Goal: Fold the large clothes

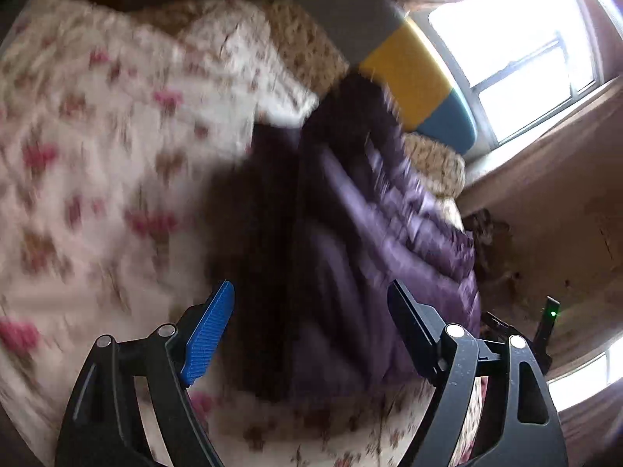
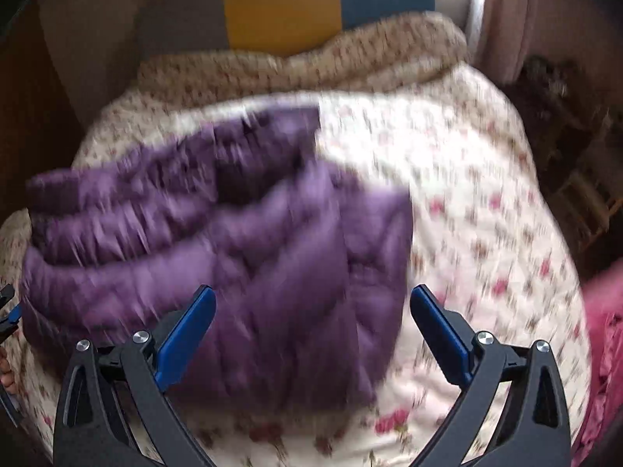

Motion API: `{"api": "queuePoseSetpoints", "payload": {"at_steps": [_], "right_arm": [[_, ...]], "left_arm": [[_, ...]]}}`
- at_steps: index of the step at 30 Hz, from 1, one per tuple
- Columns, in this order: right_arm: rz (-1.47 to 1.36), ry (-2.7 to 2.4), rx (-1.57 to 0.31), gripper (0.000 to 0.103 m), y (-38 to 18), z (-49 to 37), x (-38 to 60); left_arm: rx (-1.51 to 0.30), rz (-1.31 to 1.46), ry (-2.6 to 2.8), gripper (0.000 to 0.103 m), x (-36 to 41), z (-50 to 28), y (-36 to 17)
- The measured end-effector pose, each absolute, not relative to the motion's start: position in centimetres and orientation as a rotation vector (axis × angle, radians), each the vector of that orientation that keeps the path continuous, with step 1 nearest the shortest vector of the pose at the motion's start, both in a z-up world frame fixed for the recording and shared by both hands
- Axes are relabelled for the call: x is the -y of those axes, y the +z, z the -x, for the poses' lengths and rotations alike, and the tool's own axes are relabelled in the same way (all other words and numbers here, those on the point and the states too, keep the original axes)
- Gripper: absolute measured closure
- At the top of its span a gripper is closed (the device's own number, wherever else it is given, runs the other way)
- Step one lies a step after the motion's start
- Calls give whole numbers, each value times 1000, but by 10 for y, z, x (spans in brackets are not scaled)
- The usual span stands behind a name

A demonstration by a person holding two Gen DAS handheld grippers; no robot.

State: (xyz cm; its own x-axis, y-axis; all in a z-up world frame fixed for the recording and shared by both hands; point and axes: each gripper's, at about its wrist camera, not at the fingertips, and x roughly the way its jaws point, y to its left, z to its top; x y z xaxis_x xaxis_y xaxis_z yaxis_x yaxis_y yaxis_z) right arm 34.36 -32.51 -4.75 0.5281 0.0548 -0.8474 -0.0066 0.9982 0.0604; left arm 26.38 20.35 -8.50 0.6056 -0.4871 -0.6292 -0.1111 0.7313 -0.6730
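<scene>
A purple quilted puffer jacket (image 2: 218,241) lies bunched on a bed with a white floral cover (image 2: 467,202). In the left wrist view the jacket (image 1: 350,241) is blurred and lies ahead of the fingers. My left gripper (image 1: 311,303) is open and empty, above the jacket's near end. My right gripper (image 2: 311,307) is open and empty, above the jacket's near right part. Both views are motion-blurred. A bit of the other gripper (image 2: 9,311) shows at the left edge of the right wrist view.
A headboard (image 2: 284,4) in grey, yellow and blue stands at the far end, with a beige floral blanket (image 2: 311,66) bunched before it. A bright window (image 1: 518,50) and curtains lie right. A pink cloth (image 2: 607,330) lies at the bed's right edge.
</scene>
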Motion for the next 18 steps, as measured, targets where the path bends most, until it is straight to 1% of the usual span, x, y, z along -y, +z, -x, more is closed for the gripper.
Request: {"api": "queuePoseSetpoints", "payload": {"at_steps": [1, 2, 3, 4, 5, 6, 7, 8, 9, 10, 14, 18], "right_arm": [[-55, 40, -1040, 6, -58, -342, 325], [-67, 56, -1067, 19, -67, -342, 325], [-76, 65, -1079, 31, -72, -342, 325], [-69, 68, -1076, 39, -73, -341, 323], [-60, 73, -1070, 62, -72, -341, 322], [-43, 76, -1065, 74, -68, -339, 318], [-16, 78, -1059, 86, -63, -337, 315], [3, 83, -1054, 92, -61, -336, 313], [32, 91, -1046, 95, -55, -331, 310], [55, 95, -1042, 95, -52, -326, 309], [114, 123, -1040, 96, -43, -294, 305], [157, 167, -1054, 96, -39, -246, 307]], "left_arm": [[-924, 748, -254, 23, -200, -262, -90], [-935, 759, -271, 23, -195, -260, -95], [-937, 756, -278, 34, -190, -258, -98], [-938, 752, -286, 51, -188, -257, -99], [-941, 755, -300, 60, -185, -257, -99], [-938, 747, -306, 73, -183, -256, -97], [-933, 733, -306, 81, -181, -254, -94], [-931, 734, -308, 85, -182, -253, -92], [-930, 740, -311, 89, -182, -251, -90], [-927, 742, -314, 90, -183, -247, -86], [-931, 718, -331, 92, -184, -230, -76], [-943, 697, -351, 92, -185, -194, -66]]}}
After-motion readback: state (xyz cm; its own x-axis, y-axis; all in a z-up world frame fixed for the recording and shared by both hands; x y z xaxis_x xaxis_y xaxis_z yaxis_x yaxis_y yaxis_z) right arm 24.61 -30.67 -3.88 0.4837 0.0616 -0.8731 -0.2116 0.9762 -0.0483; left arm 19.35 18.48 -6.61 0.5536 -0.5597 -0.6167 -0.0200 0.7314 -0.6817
